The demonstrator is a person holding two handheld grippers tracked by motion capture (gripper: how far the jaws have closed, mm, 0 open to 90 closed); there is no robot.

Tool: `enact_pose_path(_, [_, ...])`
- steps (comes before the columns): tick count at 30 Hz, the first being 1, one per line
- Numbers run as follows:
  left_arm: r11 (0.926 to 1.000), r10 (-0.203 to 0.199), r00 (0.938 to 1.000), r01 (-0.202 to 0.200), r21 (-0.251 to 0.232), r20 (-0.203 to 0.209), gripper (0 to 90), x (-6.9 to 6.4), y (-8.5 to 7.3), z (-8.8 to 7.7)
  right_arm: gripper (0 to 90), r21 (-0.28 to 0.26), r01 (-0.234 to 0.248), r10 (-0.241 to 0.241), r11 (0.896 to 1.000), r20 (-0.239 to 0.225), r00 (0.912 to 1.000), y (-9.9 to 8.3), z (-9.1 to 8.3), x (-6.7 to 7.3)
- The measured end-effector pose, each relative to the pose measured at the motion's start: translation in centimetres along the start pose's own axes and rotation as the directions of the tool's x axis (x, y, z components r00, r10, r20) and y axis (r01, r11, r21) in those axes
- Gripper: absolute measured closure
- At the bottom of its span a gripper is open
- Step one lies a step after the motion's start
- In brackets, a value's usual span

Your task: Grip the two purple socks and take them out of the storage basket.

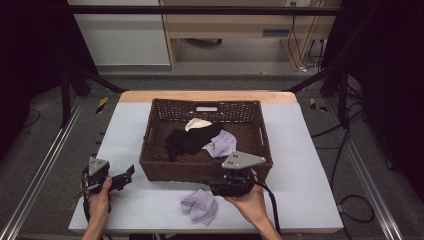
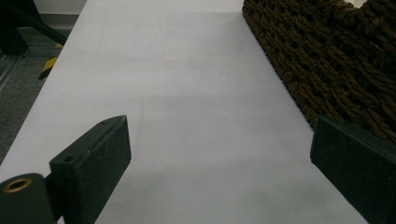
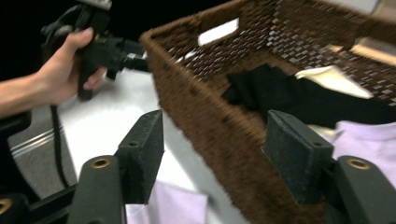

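A brown woven basket (image 1: 148, 136) stands mid-table and holds a black cloth (image 1: 190, 140), a cream cloth (image 1: 197, 123) and a lilac cloth (image 1: 222, 144). Another lilac cloth (image 1: 200, 206) lies crumpled on the white table in front of the basket. My right gripper (image 1: 208, 182) hovers just above that cloth by the basket's front wall. In the right gripper view its jaws (image 3: 215, 126) stand open with nothing between them, over the basket's corner (image 3: 205, 121). My left gripper (image 1: 127, 175) rests at the front left, open (image 2: 219, 135) over bare table, beside the basket's wall (image 2: 336, 60).
The white table top (image 1: 300, 150) has bare room left and right of the basket. Metal rails and trailing cables run along the floor on both sides. A wooden desk stands beyond the far edge. The left hand and its gripper (image 3: 112, 49) appear in the right gripper view.
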State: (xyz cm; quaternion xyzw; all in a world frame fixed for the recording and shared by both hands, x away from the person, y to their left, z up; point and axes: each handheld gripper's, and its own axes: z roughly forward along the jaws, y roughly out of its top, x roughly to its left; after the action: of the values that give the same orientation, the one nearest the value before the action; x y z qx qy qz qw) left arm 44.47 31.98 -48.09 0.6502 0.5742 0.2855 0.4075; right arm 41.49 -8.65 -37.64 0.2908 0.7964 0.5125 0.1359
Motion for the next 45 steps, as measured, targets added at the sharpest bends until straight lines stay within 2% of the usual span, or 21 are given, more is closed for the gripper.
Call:
enact_pose_path(4, [1.0000,-0.002,1.0000,0.002,0.001,0.000,4.9,0.0,0.0,0.0,46.9,-0.013,-0.014,0.014,1.000,0.020,0.9997,1.0,-0.4,-0.7])
enact_pose_path(5, [1.0000,-0.001,1.0000,0.001,0.001,0.000,4.9,0.0,0.0,0.0,52.0,-0.028,-0.014,0.015,1.000,0.027,0.9995,1.5,-0.7,-1.3])
enact_pose_path(8, [1.0000,-0.001,1.0000,0.001,0.002,0.000,4.9,0.0,0.0,0.0,56.3,-0.035,-0.013,0.014,0.999,0.053,0.9985,2.0,-0.9,-1.8])
enact_pose_path(9, [1.0000,-0.001,1.0000,0.001,0.002,-0.001,4.9,0.0,0.0,0.0,59.6,-0.034,-0.014,0.017,0.999,0.080,0.9966,2.5,-1.0,-2.2])
enact_pose_path(10, [1.0000,-0.001,1.0000,0.001,0.002,-0.001,4.9,0.0,0.0,0.0,60.2,-0.029,-0.014,0.016,0.999,0.088,0.9960,2.7,-1.0,-2.5])
enact_pose_path(15, [1.0000,-0.002,1.0000,0.002,0.003,0.000,4.9,0.0,0.0,0.0,59.1,-0.032,-0.049,0.052,0.998,0.138,0.9890,3.3,-0.7,-3.7])
enact_pose_path(19, [1.0000,0.004,1.0000,-0.004,0.002,0.002,4.9,0.0,0.0,0.0,59.9,-0.032,-0.046,0.051,0.998,0.163,0.9854,3.8,-0.5,-4.3])
enact_pose_path(21, [1.0000,0.005,1.0000,-0.005,0.002,0.003,4.9,0.0,0.0,0.0,54.0,-0.037,-0.055,0.060,0.998,0.178,0.9822,4.3,-0.3,-4.7])
enact_pose_path(24, [1.0000,0.004,1.0000,-0.004,0.002,0.003,4.9,0.0,0.0,0.0,53.8,-0.040,-0.052,0.059,0.998,0.197,0.9786,4.8,-0.1,-5.2])
enact_pose_path(25, [1.0000,0.005,1.0000,-0.005,0.003,0.004,4.9,0.0,0.0,0.0,53.2,-0.049,-0.058,0.067,0.997,0.216,0.9741,5.5,0.1,-5.9])
enact_pose_path(29, [1.0000,0.009,1.0000,-0.009,0.002,0.003,4.9,0.0,0.0,0.0,54.9,-0.049,-0.069,0.079,0.996,0.242,0.9669,6.7,0.7,-7.3])
enact_pose_path(32, [1.0000,0.010,0.9999,-0.010,0.002,0.004,4.9,0.0,0.0,0.0,55.6,-0.049,-0.061,0.072,0.997,0.267,0.9610,7.4,1.4,-8.0])
enact_pose_path(35, [1.0000,0.006,1.0000,-0.006,0.003,0.006,5.0,0.0,0.0,0.0,55.2,-0.046,-0.063,0.073,0.997,0.275,0.9587,7.8,2.0,-8.5])
enact_pose_path(36, [1.0000,0.005,1.0000,-0.005,0.001,0.006,5.0,0.0,0.0,0.0,53.9,-0.051,-0.077,0.088,0.996,0.288,0.9535,8.1,2.8,-9.2])
enact_pose_path(39, [1.0000,0.004,1.0000,-0.004,0.002,0.007,5.0,0.0,0.0,0.0,51.3,-0.044,-0.088,0.097,0.995,0.307,0.9466,8.4,3.5,-10.1])
enact_pose_path(40, [1.0000,0.004,1.0000,-0.004,0.002,0.007,5.0,0.0,0.0,0.0,51.3,-0.044,-0.088,0.097,0.995,0.307,0.9466,8.4,3.5,-10.1])
enact_pose_path(41, [1.0000,0.004,1.0000,-0.004,0.004,0.007,5.0,0.0,0.0,0.0,50.4,-0.052,-0.094,0.105,0.994,0.308,0.9456,8.5,4.0,-10.7])
enact_pose_path(45, [1.0000,0.002,1.0000,-0.002,0.003,0.007,5.0,0.0,0.0,0.0,51.0,-0.013,-0.105,0.103,0.994,0.343,0.9336,8.7,5.1,-11.7])
